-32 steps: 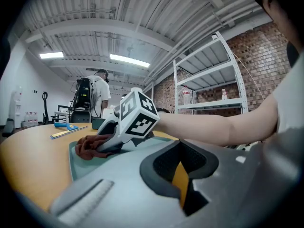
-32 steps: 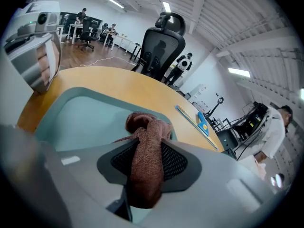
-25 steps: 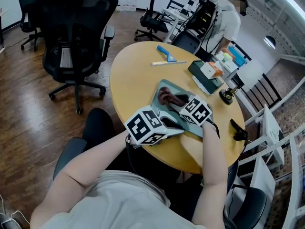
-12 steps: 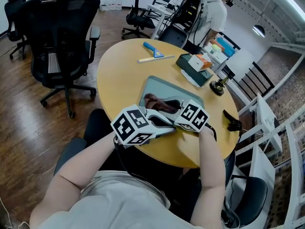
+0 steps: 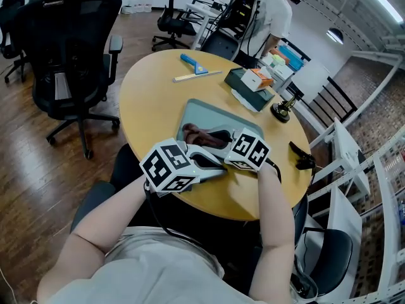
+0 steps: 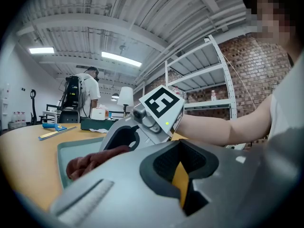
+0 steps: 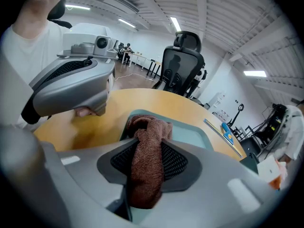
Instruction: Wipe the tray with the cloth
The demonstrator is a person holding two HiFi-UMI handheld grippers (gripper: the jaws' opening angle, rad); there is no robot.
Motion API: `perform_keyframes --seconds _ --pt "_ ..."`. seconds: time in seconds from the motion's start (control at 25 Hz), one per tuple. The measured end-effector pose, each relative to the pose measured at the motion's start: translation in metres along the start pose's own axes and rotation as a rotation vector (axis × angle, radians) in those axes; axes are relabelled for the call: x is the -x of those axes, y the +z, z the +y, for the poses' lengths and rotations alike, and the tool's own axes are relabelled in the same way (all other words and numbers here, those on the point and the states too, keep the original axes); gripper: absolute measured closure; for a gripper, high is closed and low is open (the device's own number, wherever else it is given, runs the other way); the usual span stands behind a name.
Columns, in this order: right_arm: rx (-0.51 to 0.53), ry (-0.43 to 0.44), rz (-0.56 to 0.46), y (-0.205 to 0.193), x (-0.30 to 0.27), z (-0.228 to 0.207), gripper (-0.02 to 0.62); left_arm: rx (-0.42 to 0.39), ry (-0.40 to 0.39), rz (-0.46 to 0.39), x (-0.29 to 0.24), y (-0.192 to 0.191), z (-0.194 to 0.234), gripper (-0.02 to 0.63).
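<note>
— What is held in the right gripper (image 7: 148,177)?

— The cloth (image 7: 148,137) is clamped between its jaws. A brown terry strip is pinched by the two dark pads, and its far end is bunched on the floor of the tray (image 5: 209,111), toward the near left corner.

— And the left gripper (image 6: 182,182)?

— Its jaws are seen a little apart. Only a sliver of the surface (image 5: 149,87) shows through the gap, and nothing is seen gripped there. The gripper is held low at the tray's near edge, close to the right gripper.

— How is the cloth expected to handle?

— It is judged soft, light and limp. Little force should be needed, but it is likely to be rolled or dragged into a rope rather than kept flat, so less of the tray would be covered with each stroke. A hold on a thick fold near the middle, as is had now, seems sound; a thin corner could be pulled free.

— And the tray?

— It is judged stiff, shallow and light, and it could be pushed across the smooth surface when pressed. The near rim is where it would best be steadied. The far half lies bare and is judged yet to be covered.
</note>
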State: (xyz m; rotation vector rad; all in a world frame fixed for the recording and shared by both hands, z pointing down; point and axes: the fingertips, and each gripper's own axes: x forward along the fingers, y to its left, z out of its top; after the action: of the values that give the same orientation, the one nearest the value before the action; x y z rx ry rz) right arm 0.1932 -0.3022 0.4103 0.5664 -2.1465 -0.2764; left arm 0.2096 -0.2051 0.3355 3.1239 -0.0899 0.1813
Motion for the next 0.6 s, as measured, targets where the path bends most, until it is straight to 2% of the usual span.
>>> perform_keyframes --seconds 0.36,0.6 --pt "0.044 0.04 -0.009 0.018 -0.018 -0.003 0.463 -0.001 0.0 0.002 -0.003 -0.001 -0.001 0.285" --pt "-0.009 -0.013 0.03 0.006 -0.028 -0.036 0.463 0.001 0.002 0.007 -0.005 -0.001 0.001 0.285"
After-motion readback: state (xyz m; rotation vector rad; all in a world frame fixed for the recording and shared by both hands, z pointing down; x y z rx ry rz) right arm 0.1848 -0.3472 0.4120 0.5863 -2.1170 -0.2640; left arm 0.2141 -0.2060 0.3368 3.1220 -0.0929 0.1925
